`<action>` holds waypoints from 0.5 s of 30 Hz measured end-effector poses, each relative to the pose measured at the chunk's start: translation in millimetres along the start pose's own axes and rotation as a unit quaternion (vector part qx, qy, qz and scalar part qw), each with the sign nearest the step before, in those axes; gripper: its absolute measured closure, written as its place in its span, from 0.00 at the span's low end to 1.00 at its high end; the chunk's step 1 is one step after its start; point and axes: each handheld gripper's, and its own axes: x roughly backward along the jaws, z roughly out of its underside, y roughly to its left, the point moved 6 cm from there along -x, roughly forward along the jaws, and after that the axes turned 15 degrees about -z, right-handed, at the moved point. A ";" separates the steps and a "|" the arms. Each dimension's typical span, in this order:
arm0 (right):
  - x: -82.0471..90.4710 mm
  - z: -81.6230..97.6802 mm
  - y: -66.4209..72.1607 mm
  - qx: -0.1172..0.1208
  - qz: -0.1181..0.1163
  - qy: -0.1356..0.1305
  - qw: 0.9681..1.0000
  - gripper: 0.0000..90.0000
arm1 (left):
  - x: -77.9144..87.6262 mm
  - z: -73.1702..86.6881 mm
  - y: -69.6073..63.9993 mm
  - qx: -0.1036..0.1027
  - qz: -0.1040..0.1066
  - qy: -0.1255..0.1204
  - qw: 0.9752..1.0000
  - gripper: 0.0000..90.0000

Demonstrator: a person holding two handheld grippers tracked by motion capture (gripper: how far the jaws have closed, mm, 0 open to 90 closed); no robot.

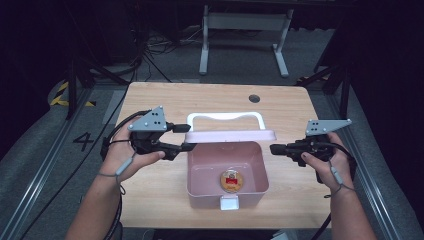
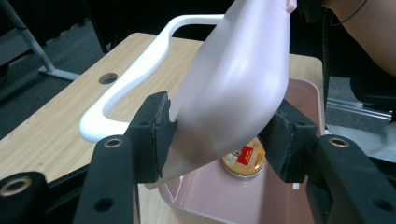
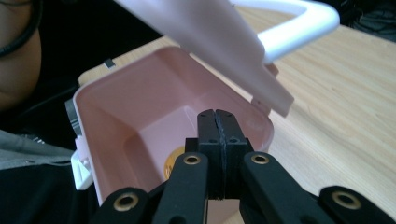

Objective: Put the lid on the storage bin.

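Note:
A pink box (image 1: 200, 192) stands in the middle of the wooden table with its lid (image 1: 230, 135) swung up and back, the white handle (image 1: 225, 116) behind it. Inside lies a round gold tin (image 1: 230, 180) with a red label. My left gripper (image 1: 186, 137) reaches in from the left, and the lid's corner (image 2: 233, 84) sits between its spread jaws. The near pad (image 2: 156, 126) touches the corner; the far pad does not clearly press on it. My right gripper (image 1: 273, 148) hovers just right of the box, shut and empty. Beyond its tips (image 3: 215, 121) are the box's inside and the tin (image 3: 173, 165).
A white latch (image 1: 230, 202) sticks out of the box's front wall. The table (image 1: 165, 100) has a round cable hole (image 1: 254, 98) at the back right. A white desk frame (image 1: 245, 22) and cables lie on the floor beyond.

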 end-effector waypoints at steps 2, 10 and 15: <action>-0.7 -2.4 1.1 0.005 0.002 -0.010 1.000 1.00 | 0.2 0.7 -0.7 -0.001 0.000 0.000 1.000 0.51; 0.7 -7.5 1.2 0.013 0.011 -0.038 0.999 1.00 | 1.9 4.8 -0.4 0.015 0.011 0.012 1.000 0.51; 0.9 -7.1 0.9 0.012 0.011 -0.036 0.999 1.00 | 3.8 14.2 3.8 0.023 0.023 0.031 0.999 0.47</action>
